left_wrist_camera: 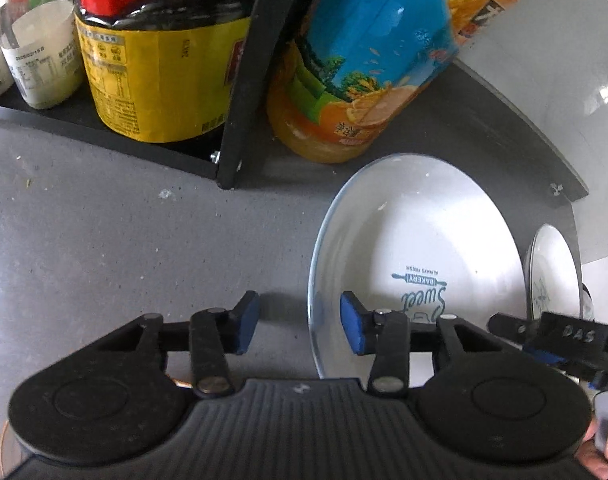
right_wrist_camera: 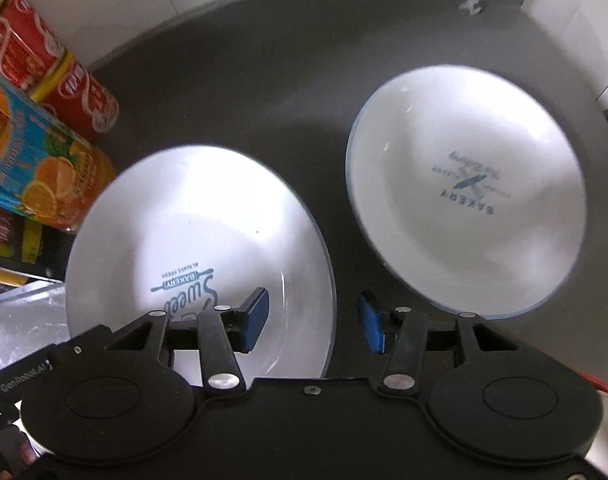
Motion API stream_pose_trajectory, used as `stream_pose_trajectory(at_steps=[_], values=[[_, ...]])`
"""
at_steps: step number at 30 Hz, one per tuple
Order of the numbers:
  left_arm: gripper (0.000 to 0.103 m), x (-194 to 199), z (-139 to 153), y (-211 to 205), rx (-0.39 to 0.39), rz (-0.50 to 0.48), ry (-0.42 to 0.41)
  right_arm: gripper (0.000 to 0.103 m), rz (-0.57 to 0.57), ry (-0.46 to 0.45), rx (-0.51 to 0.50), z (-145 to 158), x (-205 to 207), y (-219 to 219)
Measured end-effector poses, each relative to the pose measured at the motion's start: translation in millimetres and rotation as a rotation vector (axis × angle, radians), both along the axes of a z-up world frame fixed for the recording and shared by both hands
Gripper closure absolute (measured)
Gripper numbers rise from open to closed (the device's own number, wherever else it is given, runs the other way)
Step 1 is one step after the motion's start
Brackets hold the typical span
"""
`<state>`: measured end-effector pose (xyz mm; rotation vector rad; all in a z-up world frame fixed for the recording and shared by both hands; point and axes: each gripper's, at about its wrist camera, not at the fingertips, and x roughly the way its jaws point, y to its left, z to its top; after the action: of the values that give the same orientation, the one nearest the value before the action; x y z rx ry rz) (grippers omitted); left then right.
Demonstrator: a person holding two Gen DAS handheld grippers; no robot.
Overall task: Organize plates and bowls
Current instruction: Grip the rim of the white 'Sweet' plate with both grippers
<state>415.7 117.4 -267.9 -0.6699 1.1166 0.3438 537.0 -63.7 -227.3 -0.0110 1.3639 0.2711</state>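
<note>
Left gripper straddling a plate's rim

Its blue-padded fingers stand apart: 1 over the white plate, 1 over the grey table.

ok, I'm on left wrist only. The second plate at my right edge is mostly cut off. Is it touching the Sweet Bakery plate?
Observer: No. In the right wrist view the second plate lies apart from the Sweet Bakery plate, with dark mat between them.
Operator: Right gripper state?
Observer: The right gripper is open and straddles the Sweet Bakery plate's right rim, one finger over the plate and the other over the mat.
Operator: Anything by the juice bottle I can't see?
Observer: Red cans sit next to the juice bottle, on the wall side.
</note>
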Motion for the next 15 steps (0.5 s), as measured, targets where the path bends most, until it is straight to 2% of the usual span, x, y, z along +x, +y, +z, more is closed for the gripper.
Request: stream_pose_trajectory(at_steps=[3, 6, 10, 15], values=[[0.075, 2.1, -2.0, 1.6, -0.012, 0.005, -0.008, 0.071, 0.004, 0.026, 0.014, -8.2, 2.2, 0.7], [0.085, 1.9, -6.4, 4.7, -0.071, 0.026, -0.02, 0.072, 0.003, 0.031, 0.036, -12.9, 3.7, -0.7], [0.09, 2.0, -11.1, 6.2, -0.109, 0.055, -0.026, 0.074, 0.009, 0.036, 0.056, -14.6, 5.7, -3.2], [0.09, -0.4, -10.2, 2.0, -0.098, 0.07, -0.027, 0.08, 0.014, 0.035, 0.098, -15.3, 9.9, -12.4]])
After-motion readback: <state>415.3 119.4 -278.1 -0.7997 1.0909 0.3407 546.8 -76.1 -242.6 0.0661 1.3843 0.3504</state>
